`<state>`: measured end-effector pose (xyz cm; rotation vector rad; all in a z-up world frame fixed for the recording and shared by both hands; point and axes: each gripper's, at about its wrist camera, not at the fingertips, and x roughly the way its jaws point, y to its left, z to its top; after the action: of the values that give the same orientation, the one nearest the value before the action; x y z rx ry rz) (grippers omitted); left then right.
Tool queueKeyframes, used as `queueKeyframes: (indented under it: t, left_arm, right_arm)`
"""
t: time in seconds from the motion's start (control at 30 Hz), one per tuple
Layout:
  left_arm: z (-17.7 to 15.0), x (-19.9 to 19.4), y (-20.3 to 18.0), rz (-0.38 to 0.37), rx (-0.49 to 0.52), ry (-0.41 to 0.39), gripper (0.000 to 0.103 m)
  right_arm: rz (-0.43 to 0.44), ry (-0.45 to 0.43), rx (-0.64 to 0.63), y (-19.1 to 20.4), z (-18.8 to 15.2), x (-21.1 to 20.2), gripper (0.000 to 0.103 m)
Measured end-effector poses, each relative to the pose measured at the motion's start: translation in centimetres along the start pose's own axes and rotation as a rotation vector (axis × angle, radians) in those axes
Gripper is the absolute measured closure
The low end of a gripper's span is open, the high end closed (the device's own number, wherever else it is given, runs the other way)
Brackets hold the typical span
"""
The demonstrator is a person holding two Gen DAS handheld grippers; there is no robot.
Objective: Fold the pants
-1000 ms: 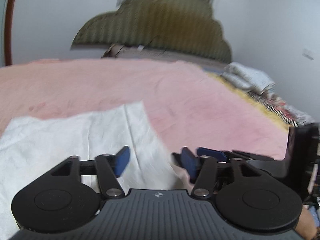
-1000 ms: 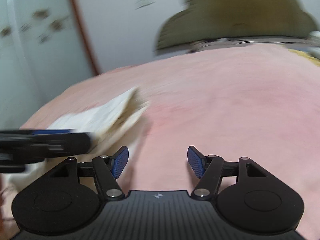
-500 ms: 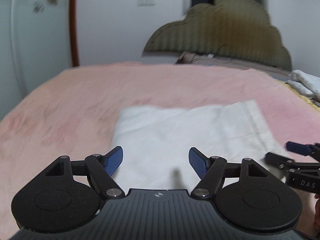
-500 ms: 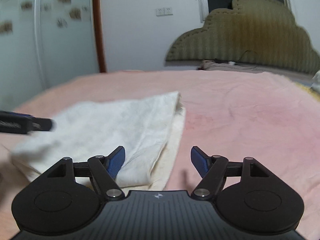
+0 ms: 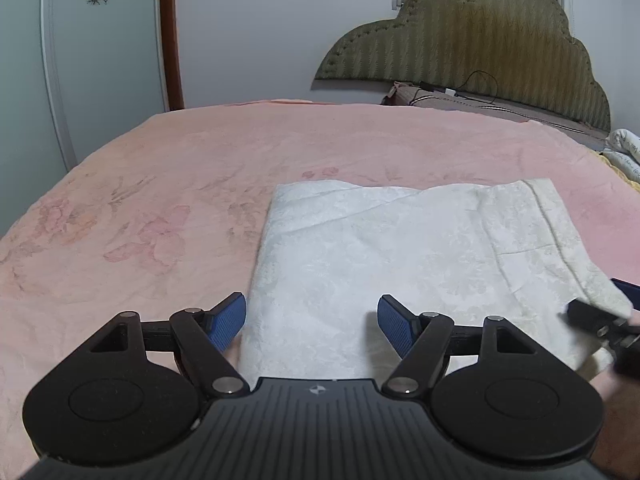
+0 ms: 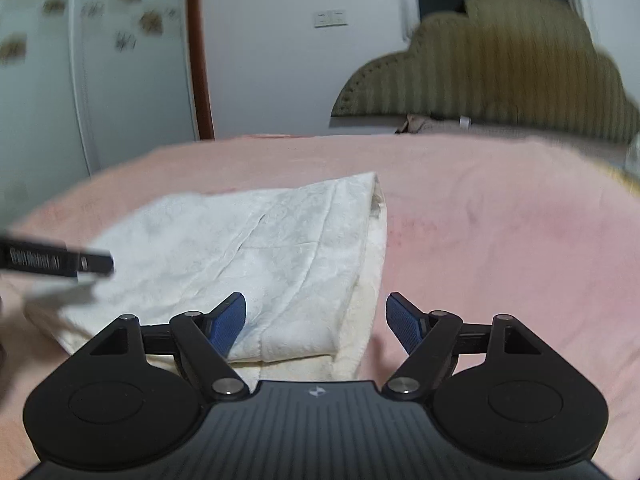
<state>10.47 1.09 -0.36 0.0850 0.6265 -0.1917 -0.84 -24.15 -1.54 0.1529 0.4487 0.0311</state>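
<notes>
The white pants (image 5: 404, 252) lie folded into a flat rectangle on the pink bedspread (image 5: 160, 184). My left gripper (image 5: 312, 322) is open and empty, at the near left edge of the folded pants. My right gripper (image 6: 316, 320) is open and empty, over the near right corner of the pants (image 6: 256, 256), where a cream under-layer sticks out. The right gripper's tip shows at the right edge of the left wrist view (image 5: 600, 320). The left gripper's finger shows at the left edge of the right wrist view (image 6: 60, 262).
A padded olive headboard (image 5: 472, 36) stands at the far end of the bed. A white wardrobe (image 5: 80, 60) and a brown door frame (image 5: 170, 36) are on the left. Bundled bedding (image 5: 624, 156) lies at the far right. Pink bedspread surrounds the pants.
Both grippers have drawn back from the pants and turned to face the headboard. The pants lie still in the same folded shape. Both grippers stayed open.
</notes>
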Motion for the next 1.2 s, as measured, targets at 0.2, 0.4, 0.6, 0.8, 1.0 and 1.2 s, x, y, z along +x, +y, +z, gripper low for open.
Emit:
queueKeyframes:
  t: [0.2, 0.4, 0.6, 0.8, 1.0, 1.2]
  left_arm:
    - [0.1, 1.0, 1.2, -0.003, -0.028, 0.036, 0.025]
    - [0.7, 1.8, 2.9, -0.068, -0.029, 0.051, 0.024]
    - [2.3, 6.0, 10.5, -0.267, -0.286, 0.215, 0.024]
    - [3.0, 9.6, 14.6, -0.529, -0.438, 0.305, 0.021]
    - [3.0, 10.9, 11.6, -0.656, -0.387, 0.315, 0.015]
    - [3.0, 10.3, 8.6, -0.556, -0.277, 0.28, 0.051]
  right_arm:
    - [0.156, 0.084, 0.279, -5.9, 0.6, 1.4, 0.026]
    - [0.359, 0.155, 0.482, -9.4, 0.1, 3.6, 0.024]
    - [0.527, 0.26, 0.473, -10.5, 1.3, 5.5, 0.024]
    - [0.661, 0.345, 0.487, -10.2, 2.8, 8.6, 0.024]
    - [0.681, 0.375, 0.52, -8.8, 4.1, 11.4, 0.029]
    - [0.624, 0.353, 0.507, -7.9, 3.0, 11.7, 0.077]
